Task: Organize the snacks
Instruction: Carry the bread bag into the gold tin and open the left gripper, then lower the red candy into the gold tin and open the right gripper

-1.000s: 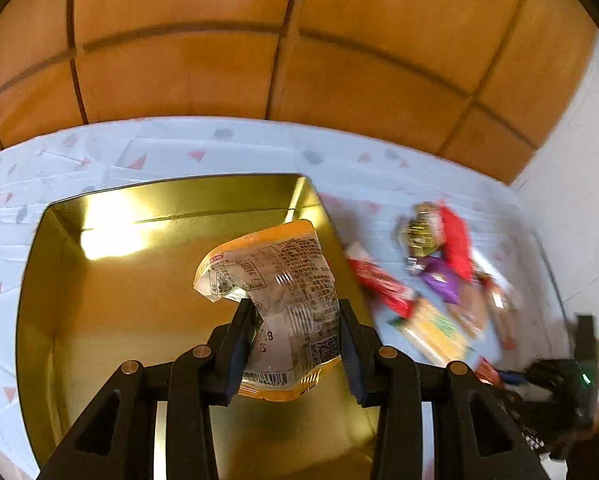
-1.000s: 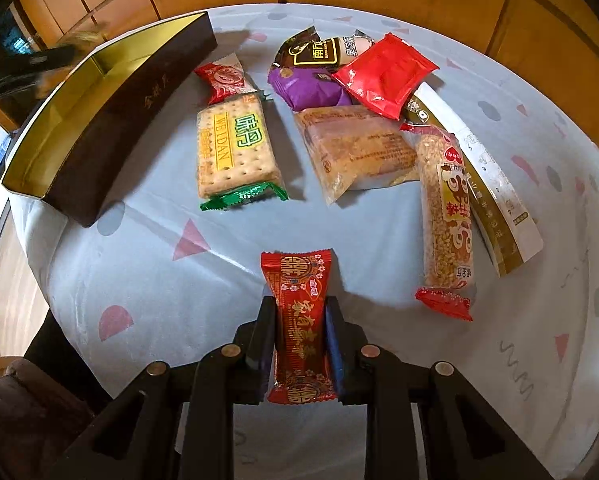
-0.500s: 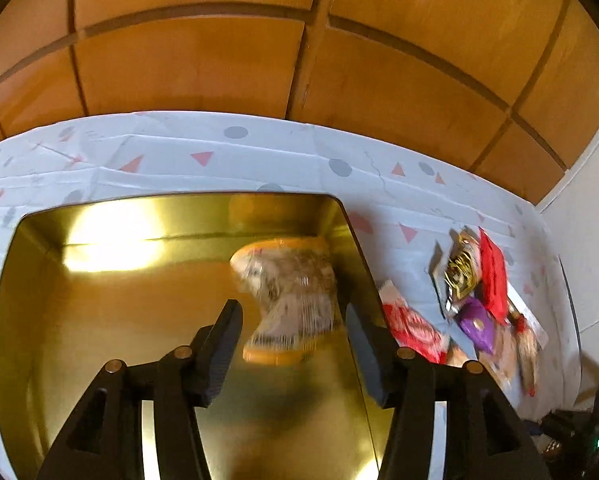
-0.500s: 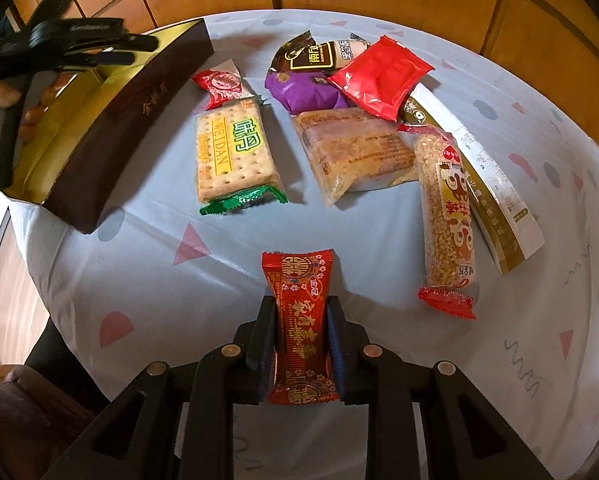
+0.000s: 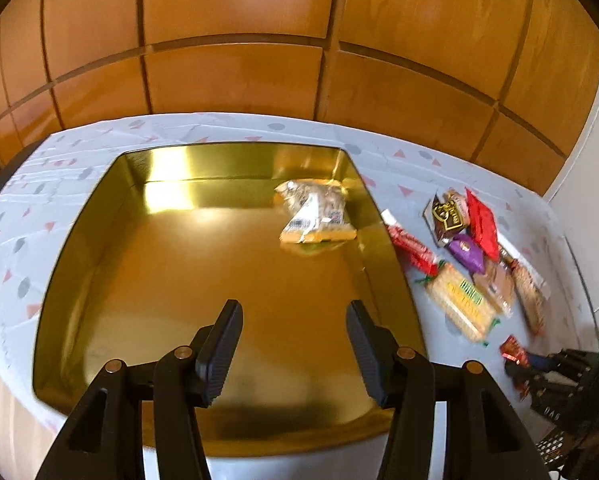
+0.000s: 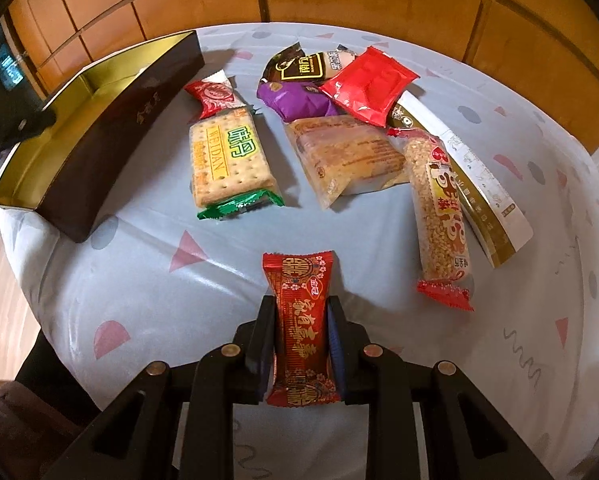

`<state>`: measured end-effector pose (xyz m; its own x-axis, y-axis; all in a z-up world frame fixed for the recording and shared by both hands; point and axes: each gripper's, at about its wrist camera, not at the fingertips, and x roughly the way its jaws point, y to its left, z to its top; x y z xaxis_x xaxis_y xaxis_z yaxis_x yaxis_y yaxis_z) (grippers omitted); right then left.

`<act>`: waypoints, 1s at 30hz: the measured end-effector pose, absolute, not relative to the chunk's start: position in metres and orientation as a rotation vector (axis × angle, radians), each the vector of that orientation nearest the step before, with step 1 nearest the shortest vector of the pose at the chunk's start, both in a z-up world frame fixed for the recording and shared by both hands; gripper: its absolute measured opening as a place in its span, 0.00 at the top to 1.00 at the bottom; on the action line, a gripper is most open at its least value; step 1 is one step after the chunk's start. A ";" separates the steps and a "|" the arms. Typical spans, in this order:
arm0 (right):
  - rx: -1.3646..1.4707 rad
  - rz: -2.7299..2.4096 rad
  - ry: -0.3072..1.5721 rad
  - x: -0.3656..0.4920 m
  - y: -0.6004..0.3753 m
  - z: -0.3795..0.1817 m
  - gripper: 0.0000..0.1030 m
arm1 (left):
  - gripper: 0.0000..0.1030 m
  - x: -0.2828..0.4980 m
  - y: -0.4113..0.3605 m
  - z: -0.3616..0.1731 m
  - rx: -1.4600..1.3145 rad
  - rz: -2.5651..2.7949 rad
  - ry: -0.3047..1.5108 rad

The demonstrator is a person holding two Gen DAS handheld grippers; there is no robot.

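Note:
A wide gold tin box [image 5: 99, 240] sits on the patterned tablecloth. An orange-edged clear snack bag [image 5: 317, 214] lies inside it near the far right corner. My left gripper [image 5: 295, 316] hangs open above the box's near side, nothing between its fingers. In the right wrist view my right gripper [image 6: 301, 312] is shut on a red candy bar [image 6: 301, 320] just above the cloth. The box [image 6: 111, 132] shows there at the upper left, dark outside, gold inside. Several more snacks lie in a cluster beyond, among them a cracker pack [image 6: 227, 158] and a sesame bar [image 6: 439, 208].
A red packet [image 6: 369, 86], a purple one [image 6: 295, 98], a brown pastry bag [image 6: 347, 158] and a long white-green bar [image 6: 479, 192] crowd the cloth's far right. Wooden wall panels [image 5: 299, 40] stand behind the table. The table edge drops off at the near left.
The left gripper opened and let the snack bag drop into the gold box, then drew back toward the box's near side. The right gripper stayed put, still holding the red candy bar.

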<state>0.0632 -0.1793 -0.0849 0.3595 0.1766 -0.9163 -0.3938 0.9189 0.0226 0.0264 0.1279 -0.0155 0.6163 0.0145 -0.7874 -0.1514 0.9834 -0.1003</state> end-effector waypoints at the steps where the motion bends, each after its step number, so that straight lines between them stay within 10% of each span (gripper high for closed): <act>1: -0.211 0.366 1.144 0.063 -0.179 -0.086 0.74 | 0.47 0.023 0.128 -0.016 -0.158 0.102 0.898; 30: -0.038 0.598 1.053 0.050 -0.084 -0.001 0.78 | 0.47 -0.011 0.158 -0.016 -0.174 0.193 0.852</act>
